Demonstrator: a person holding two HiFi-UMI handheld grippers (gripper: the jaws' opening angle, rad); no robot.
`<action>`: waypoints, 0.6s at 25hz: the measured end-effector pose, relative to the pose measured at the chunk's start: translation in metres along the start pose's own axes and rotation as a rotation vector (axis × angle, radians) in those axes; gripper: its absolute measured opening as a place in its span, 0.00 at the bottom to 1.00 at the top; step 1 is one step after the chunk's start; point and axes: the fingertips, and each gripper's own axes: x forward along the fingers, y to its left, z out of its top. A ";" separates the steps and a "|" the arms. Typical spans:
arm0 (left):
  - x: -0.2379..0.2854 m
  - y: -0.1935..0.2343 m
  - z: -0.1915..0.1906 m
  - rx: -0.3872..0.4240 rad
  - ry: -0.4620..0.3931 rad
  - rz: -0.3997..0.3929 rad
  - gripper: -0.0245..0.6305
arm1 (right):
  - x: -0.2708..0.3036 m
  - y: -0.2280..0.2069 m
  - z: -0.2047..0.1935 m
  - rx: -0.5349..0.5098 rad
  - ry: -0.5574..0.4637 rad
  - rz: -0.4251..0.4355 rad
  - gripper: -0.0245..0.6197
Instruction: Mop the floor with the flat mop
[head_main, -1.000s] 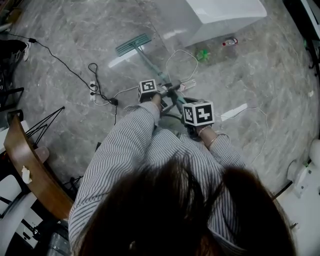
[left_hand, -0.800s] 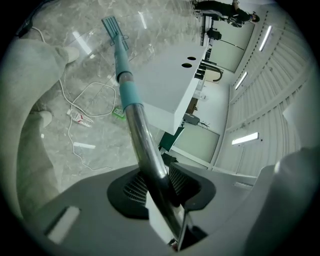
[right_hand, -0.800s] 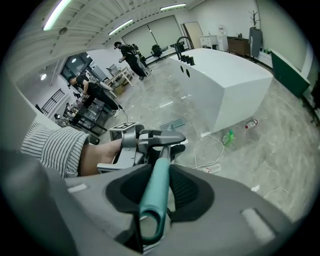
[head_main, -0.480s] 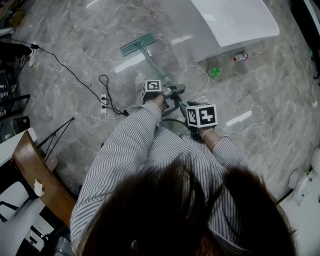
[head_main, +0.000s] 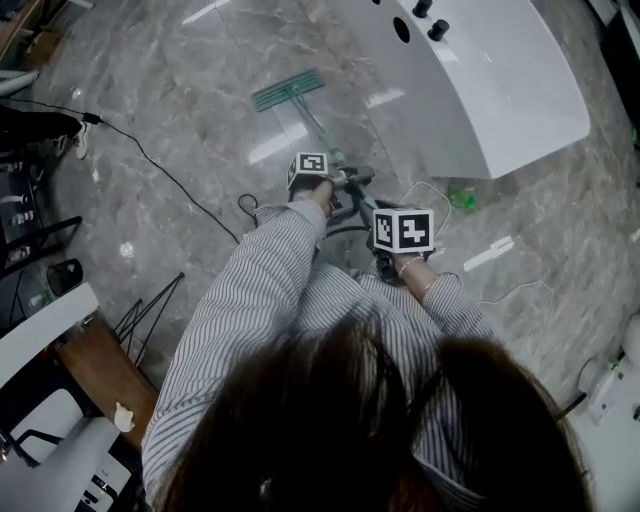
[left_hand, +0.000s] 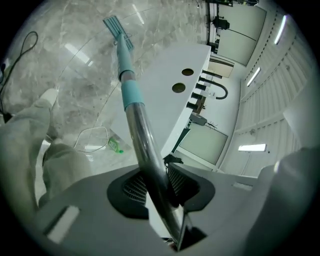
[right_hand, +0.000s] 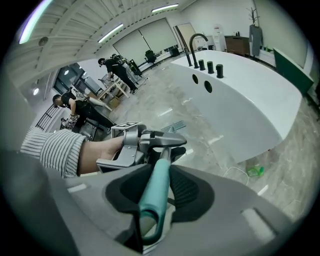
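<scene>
Marbled floor (head_main: 180, 110) stretched ahead, and with my left gripper (left_hand: 152, 187) clamped on the mop pole (left_hand: 136, 125) and my right gripper (right_hand: 152, 197) clamped on its teal grip (right_hand: 156, 182), I judged the mop head (head_main: 288, 90) needed flat, even pressure.

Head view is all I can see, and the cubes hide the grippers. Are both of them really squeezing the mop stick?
Observer: Yes for the left gripper: its jaws are shut on the shiny metal mop pole.
Operator: And the right one?
Observer: The right gripper is shut on the teal grip at the pole's end.
Operator: Anything on the white counter I'm missing?
Observer: A curved black tap stands beside the black knobs.
</scene>
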 end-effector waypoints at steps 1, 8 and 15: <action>-0.004 -0.009 0.018 0.004 -0.008 -0.004 0.20 | 0.008 0.005 0.018 0.006 0.001 -0.002 0.22; -0.019 -0.082 0.156 0.037 -0.083 -0.047 0.21 | 0.071 0.027 0.153 -0.018 -0.006 -0.012 0.21; -0.025 -0.172 0.294 0.046 -0.110 -0.049 0.22 | 0.120 0.043 0.309 -0.089 0.027 0.004 0.22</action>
